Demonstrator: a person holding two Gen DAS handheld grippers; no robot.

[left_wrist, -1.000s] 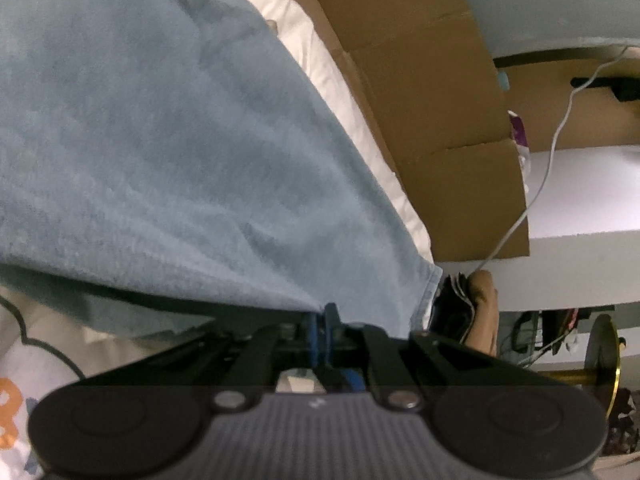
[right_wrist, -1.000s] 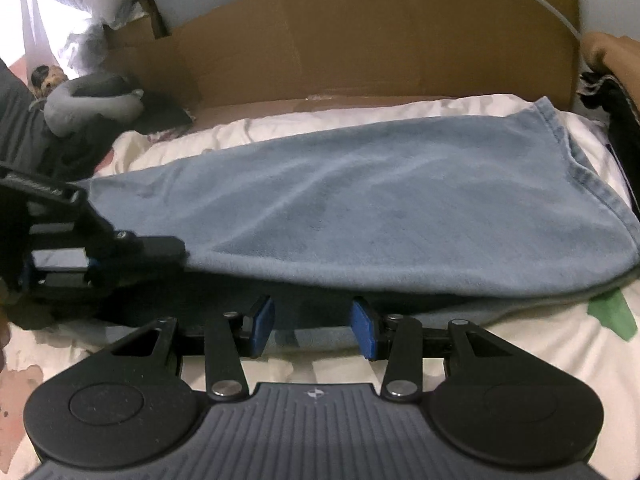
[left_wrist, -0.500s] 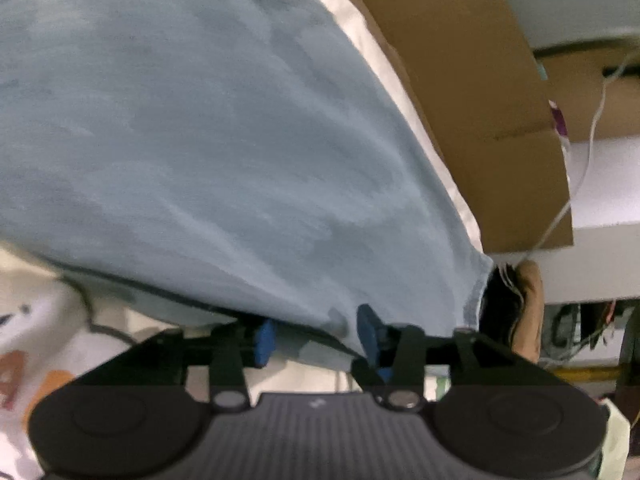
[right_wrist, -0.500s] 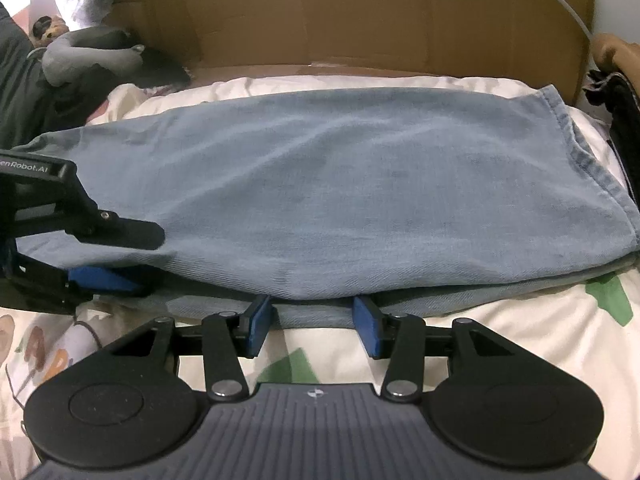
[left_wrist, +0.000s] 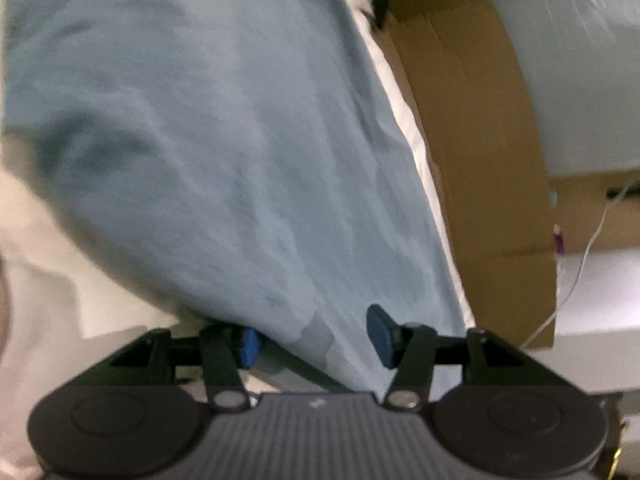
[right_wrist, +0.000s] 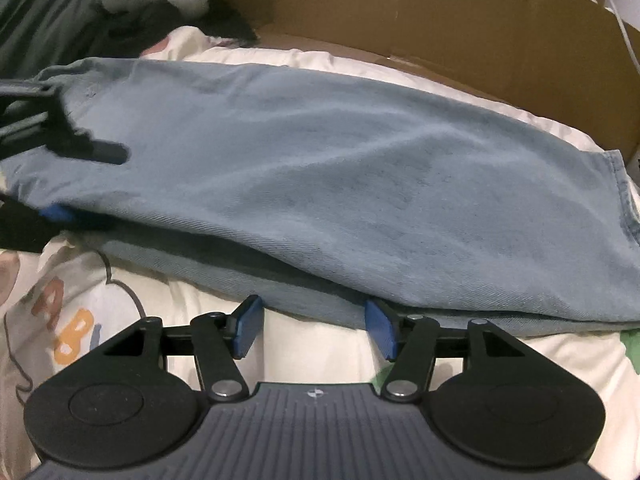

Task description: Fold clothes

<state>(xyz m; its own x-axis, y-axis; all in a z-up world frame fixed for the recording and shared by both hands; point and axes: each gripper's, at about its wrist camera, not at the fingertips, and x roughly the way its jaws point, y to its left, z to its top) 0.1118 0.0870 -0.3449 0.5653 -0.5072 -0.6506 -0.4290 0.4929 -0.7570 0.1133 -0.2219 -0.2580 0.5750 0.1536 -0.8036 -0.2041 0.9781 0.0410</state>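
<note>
I have the blue denim garment lying folded lengthwise across the bed, one layer over another, its hemmed end toward the right of the right wrist view and its long folded edge running just in front of my right hand-held gripper. That gripper's jaws have just been opening and stand apart, with only the bed's pale printed cover between the blue pads; the denim edge lies just past the fingertips, not pinched. My left hand-held gripper has also just been opening; its jaws stand apart with the corner of the denim lying between them, but the pads do not press on it as far as I can tell, the picture being somewhat blurred. From the right wrist view I see the left tool at the garment's far left end, its dark finger over the cloth and a blue pad under its edge. A brown cardboard wall stands along the far side of the bed, and dark clothes are heaped at the far left. I judge the lengthwise fold to be laid down and released, so the step in hand is letting go and resetting. The next move, I think, calls for taking one end of the stacked layers with both grippers, catching both layers together, and carrying it over toward the other end to halve the length.
</note>
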